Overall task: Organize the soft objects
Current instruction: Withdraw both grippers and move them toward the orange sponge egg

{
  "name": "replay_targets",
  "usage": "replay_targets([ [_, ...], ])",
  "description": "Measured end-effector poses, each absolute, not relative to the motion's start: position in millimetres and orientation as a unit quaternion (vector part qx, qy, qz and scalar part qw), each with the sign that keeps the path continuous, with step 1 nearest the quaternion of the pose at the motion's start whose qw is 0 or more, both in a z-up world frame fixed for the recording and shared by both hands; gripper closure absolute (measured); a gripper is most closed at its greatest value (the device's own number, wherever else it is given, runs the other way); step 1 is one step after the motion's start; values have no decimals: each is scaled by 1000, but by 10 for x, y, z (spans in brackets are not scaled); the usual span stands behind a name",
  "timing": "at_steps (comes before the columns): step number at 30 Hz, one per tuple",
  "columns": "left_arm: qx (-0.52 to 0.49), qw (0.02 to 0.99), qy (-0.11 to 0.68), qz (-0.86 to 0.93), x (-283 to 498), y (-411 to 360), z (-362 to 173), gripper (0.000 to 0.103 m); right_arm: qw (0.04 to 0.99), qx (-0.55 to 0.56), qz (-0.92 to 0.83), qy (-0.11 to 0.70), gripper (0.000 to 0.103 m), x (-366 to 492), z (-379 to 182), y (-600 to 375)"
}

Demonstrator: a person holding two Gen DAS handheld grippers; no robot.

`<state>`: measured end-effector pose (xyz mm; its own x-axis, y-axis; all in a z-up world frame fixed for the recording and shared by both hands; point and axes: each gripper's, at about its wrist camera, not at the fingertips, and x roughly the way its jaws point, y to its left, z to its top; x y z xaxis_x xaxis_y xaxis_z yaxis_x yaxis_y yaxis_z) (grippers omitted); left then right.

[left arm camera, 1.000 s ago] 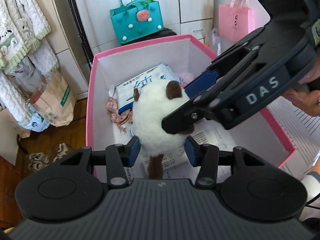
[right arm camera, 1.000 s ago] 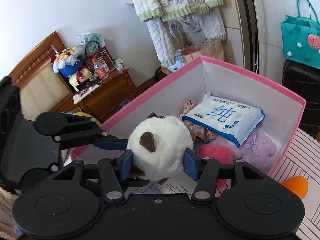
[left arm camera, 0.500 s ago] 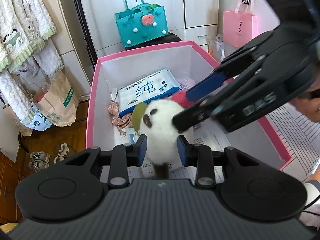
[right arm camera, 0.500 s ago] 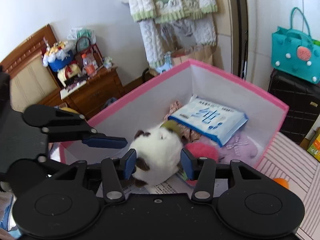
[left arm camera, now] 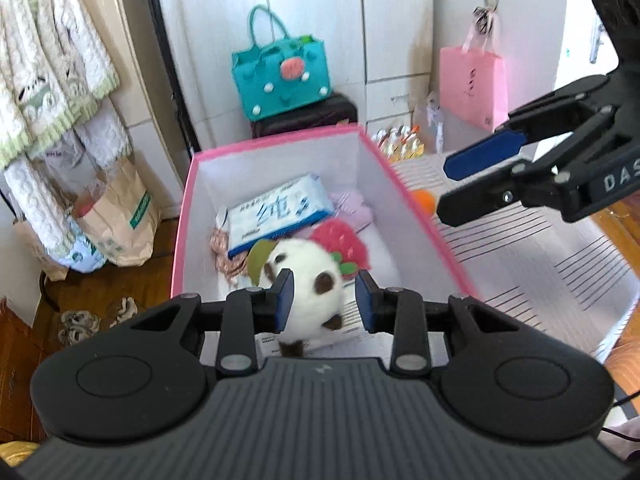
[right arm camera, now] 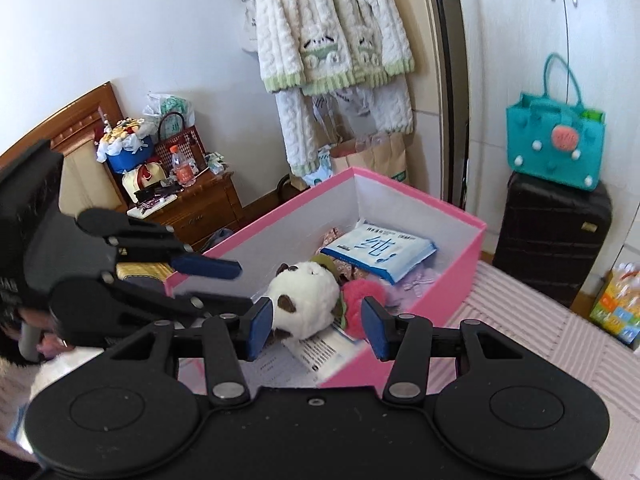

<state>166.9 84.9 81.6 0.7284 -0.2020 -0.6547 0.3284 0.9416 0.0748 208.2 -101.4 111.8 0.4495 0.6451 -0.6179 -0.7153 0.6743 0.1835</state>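
A white plush toy with brown ears [left arm camera: 310, 292] [right arm camera: 306, 298] lies inside the pink box [left arm camera: 424, 220] [right arm camera: 460, 280], beside a red fluffy toy [left arm camera: 342, 242] [right arm camera: 362, 294], a blue-white tissue pack [left arm camera: 280, 210] [right arm camera: 378, 250] and a lilac soft item [left arm camera: 354, 206]. My left gripper [left arm camera: 324, 300] is open above the box's near end, with the plush below it and free. My right gripper [right arm camera: 316, 328] is open above the box's near corner; it also shows in the left wrist view [left arm camera: 472, 184], off the box's right side.
A teal bag [left arm camera: 282, 76] sits on a black suitcase [right arm camera: 552, 240] behind the box. A pink bag [left arm camera: 474, 84] hangs at right. An orange ball [left arm camera: 424, 200] lies on the striped mat [left arm camera: 540, 264]. A paper bag [left arm camera: 116, 216] and a wooden cabinet [right arm camera: 192, 212] stand at left.
Both grippers opened and let go of the white plush, which dropped into the box. Both grippers then rose and pulled back; the right one moved off to the right.
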Motion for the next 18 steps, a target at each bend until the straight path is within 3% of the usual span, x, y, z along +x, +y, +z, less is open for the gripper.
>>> replay_targets([
  [8,83,940,289,-164,1336,491,1104,62,871,-76,382,299,49,1788,1289,-1611],
  [18,50,947,247,-197,1257,-233,953,55,881,-50,356,308,47,2004,1246,-2206],
])
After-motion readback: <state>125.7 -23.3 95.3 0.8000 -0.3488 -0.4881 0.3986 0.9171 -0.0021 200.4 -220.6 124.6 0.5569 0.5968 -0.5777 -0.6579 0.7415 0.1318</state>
